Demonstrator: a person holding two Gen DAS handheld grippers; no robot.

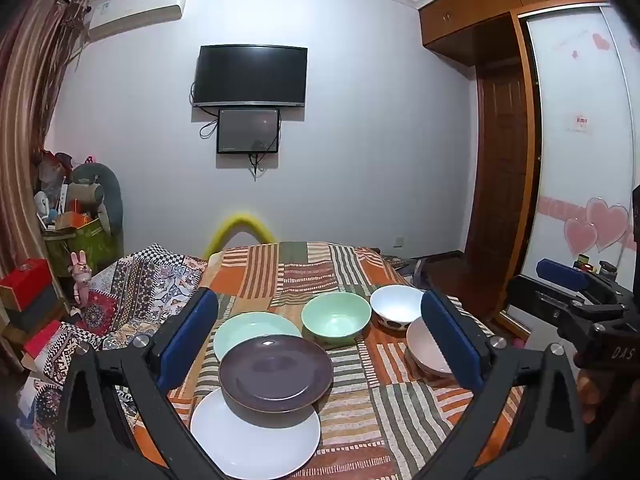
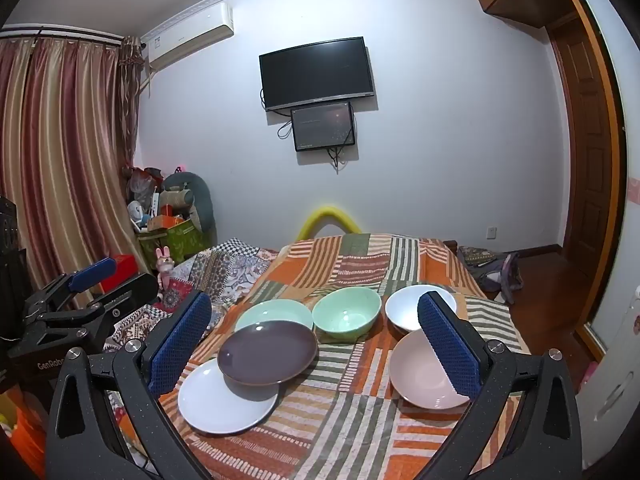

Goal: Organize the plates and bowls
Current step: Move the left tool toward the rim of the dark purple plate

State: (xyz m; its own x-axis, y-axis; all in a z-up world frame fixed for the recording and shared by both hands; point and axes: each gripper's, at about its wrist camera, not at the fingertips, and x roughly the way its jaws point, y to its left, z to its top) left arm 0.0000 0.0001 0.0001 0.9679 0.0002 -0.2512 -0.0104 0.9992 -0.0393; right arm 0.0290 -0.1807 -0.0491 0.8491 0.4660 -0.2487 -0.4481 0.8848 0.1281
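I have both tools up over the near end of the bed [image 1: 304,268], which is covered in a striped orange and green patchwork cloth. The left gripper [image 1: 320,336] has its jaws spread wide with nothing between the pads, and the right gripper [image 2: 316,340] stands just as wide and empty.

On the cloth I see a dark brown plate [image 1: 276,376] lying partly on top of a white plate [image 1: 256,444] in front and a pale green plate [image 1: 248,330] behind. Just beside them to the right sits a green bowl [image 1: 336,318], then a white bowl [image 1: 394,304], and nearer to me a pink bowl [image 2: 424,372], close to the white one.
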